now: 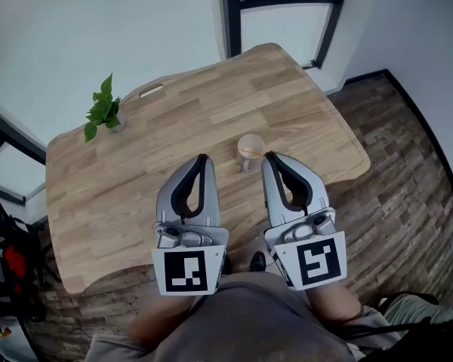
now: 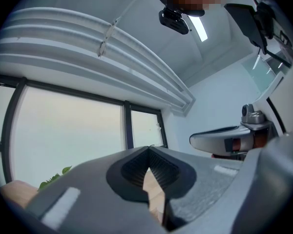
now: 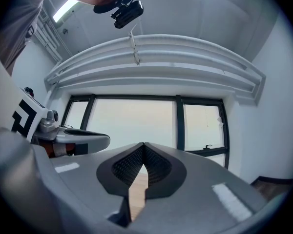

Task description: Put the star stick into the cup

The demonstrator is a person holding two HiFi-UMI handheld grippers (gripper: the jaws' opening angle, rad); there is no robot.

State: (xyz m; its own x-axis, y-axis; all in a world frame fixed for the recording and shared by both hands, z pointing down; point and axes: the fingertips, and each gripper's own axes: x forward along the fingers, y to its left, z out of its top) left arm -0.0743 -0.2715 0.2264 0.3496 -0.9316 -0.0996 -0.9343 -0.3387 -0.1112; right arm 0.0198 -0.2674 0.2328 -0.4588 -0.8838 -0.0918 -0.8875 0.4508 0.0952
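Observation:
A small pale cup [image 1: 250, 146] stands near the middle of the wooden table [image 1: 136, 172], with something orange showing inside it; I cannot tell whether that is the star stick. My left gripper [image 1: 204, 157] is held above the table's near part, left of the cup, jaws shut and empty. My right gripper [image 1: 269, 154] is shut and empty too, its tip just right of the cup. Both gripper views tilt up toward the windows: the left gripper [image 2: 149, 150] and right gripper [image 3: 143, 145] show closed jaws with only a sliver of table between.
A small green plant [image 1: 103, 112] stands at the table's far left, and a slot [image 1: 152, 90] is cut near the far edge. Dark window frames [image 1: 234, 13] stand behind. Plank floor [image 1: 408, 172] lies to the right, dark equipment [image 1: 7, 255] at the left.

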